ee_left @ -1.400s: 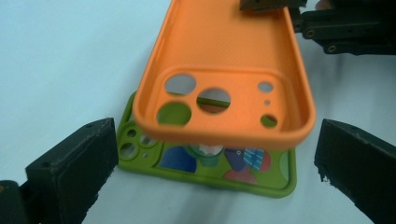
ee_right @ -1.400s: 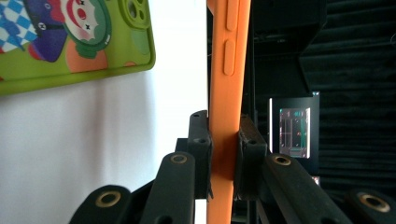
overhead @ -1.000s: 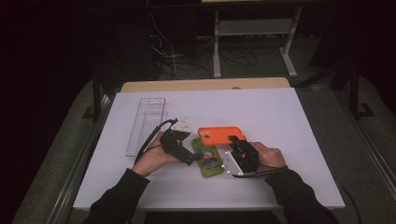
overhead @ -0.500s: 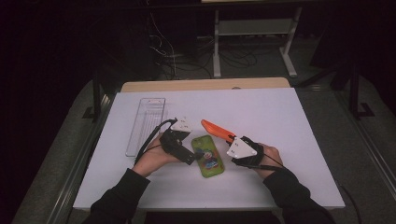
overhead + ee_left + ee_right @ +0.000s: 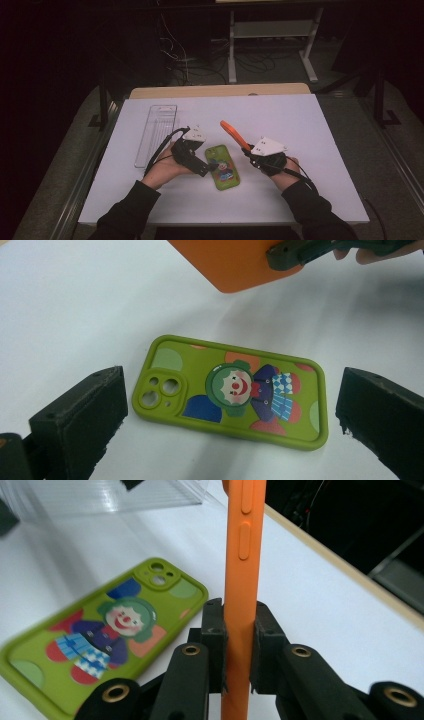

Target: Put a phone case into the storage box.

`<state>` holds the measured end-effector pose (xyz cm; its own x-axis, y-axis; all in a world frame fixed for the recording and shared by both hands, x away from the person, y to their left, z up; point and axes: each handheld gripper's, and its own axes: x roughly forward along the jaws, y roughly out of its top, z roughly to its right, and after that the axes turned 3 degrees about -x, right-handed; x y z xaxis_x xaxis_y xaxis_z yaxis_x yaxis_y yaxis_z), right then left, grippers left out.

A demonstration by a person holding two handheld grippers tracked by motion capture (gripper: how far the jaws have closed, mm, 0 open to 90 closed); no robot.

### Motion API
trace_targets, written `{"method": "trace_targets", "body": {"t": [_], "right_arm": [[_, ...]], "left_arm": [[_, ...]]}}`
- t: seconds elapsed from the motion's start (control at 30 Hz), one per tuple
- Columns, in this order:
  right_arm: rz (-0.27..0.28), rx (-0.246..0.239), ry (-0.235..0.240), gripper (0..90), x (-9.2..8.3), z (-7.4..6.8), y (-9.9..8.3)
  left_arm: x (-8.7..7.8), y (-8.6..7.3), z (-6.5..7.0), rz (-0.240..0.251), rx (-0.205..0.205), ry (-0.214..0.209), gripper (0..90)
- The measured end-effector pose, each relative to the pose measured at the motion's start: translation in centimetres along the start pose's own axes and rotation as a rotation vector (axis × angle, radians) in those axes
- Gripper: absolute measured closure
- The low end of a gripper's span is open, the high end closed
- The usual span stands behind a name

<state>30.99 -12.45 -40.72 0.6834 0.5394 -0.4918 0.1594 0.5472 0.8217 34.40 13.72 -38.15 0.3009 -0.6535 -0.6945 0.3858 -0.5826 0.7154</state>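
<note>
A green phone case [image 5: 223, 166] with a clown picture lies flat on the white table [image 5: 310, 130], back side up. It also shows as the green case [image 5: 230, 390] between the spread jaws of my left gripper [image 5: 235, 427], which stands open just above it without touching. My left gripper [image 5: 202, 170] sits at the case's left edge. My right gripper [image 5: 248, 149] is shut on an orange phone case [image 5: 232, 133], held on edge and lifted off the table to the right of the green one. Both pads clamp the orange case [image 5: 242, 580].
A clear plastic tray [image 5: 156, 132] lies at the left of the table, beyond my left hand. The table's far wooden edge [image 5: 220, 91] runs behind. Open white surface lies to the right and in front of both hands.
The orange case lay flat over the green case; my right gripper has lifted it, turned it on edge and drawn it up and to the right. The left gripper kept still.
</note>
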Motion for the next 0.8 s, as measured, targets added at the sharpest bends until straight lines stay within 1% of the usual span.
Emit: {"method": "trace_targets", "body": {"t": [0.03, 0.1, 0.13, 0.3, 0.33, 0.4, 0.43, 0.5, 0.57, 0.6, 0.67, 0.7, 0.77, 0.8], "right_arm": [[0.005, 0.034, 0.012, 78.3, 0.0, 0.1, 0.0], [0.009, 0.081, 0.034, 78.4, 0.0, 0.5, -0.1], [0.008, 0.107, 0.046, 78.4, 0.1, 0.7, -0.2], [0.01, 0.203, 0.092, 78.4, 0.3, 1.5, -0.6], [0.014, 0.242, 0.106, 78.5, 0.3, 1.5, -0.5], [0.017, 0.281, 0.116, 78.5, 0.3, 1.7, -0.6], [0.022, 0.3, 0.119, 78.6, 0.3, 1.9, -0.6], [0.028, 0.326, 0.127, 78.6, 0.3, 2.0, -0.6], [0.034, 0.351, 0.132, 78.6, 0.3, 2.0, -0.6], [0.039, 0.36, 0.136, 78.6, 0.3, 2.0, -0.6], [0.043, 0.374, 0.142, 78.6, 0.2, 2.0, -0.7], [0.044, 0.378, 0.144, 78.6, 0.2, 2.0, -0.7], [0.047, 0.389, 0.151, 78.6, 0.1, 2.0, -0.6], [0.049, 0.392, 0.153, 78.6, 0.2, 2.0, -0.6]], "left_arm": [[0.0, 0.0, 0.0, 0.001, 0.0, -0.001, 0.0], [0.0, 0.0, 0.0, 0.002, -0.005, 0.001, 0.0], [0.0, 0.0, -0.1, -0.003, 0.002, 0.003, 0.0], [-0.1, 0.0, -0.2, 0.008, -0.009, 0.011, 0.0], [-0.1, 0.0, -0.2, 0.007, -0.012, 0.013, 0.0], [-0.2, 0.0, -0.3, 0.02, -0.027, 0.021, 0.0], [-0.3, 0.0, -0.4, 0.017, -0.024, 0.023, 0.0], [-0.4, 0.0, -0.5, 0.026, -0.032, 0.025, 0.0], [-0.4, 0.1, -0.5, 0.038, -0.049, 0.025, 0.0], [-0.4, 0.1, -0.6, 0.038, -0.045, 0.021, 0.0], [-0.5, 0.1, -0.6, 0.048, -0.056, 0.017, 0.0], [-0.5, 0.2, -0.7, 0.05, -0.049, 0.021, 0.0], [-0.6, 0.3, -0.8, 0.051, -0.053, 0.018, 0.0], [-0.6, 0.3, -0.8, 0.07, -0.073, 0.016, 0.0]]}}
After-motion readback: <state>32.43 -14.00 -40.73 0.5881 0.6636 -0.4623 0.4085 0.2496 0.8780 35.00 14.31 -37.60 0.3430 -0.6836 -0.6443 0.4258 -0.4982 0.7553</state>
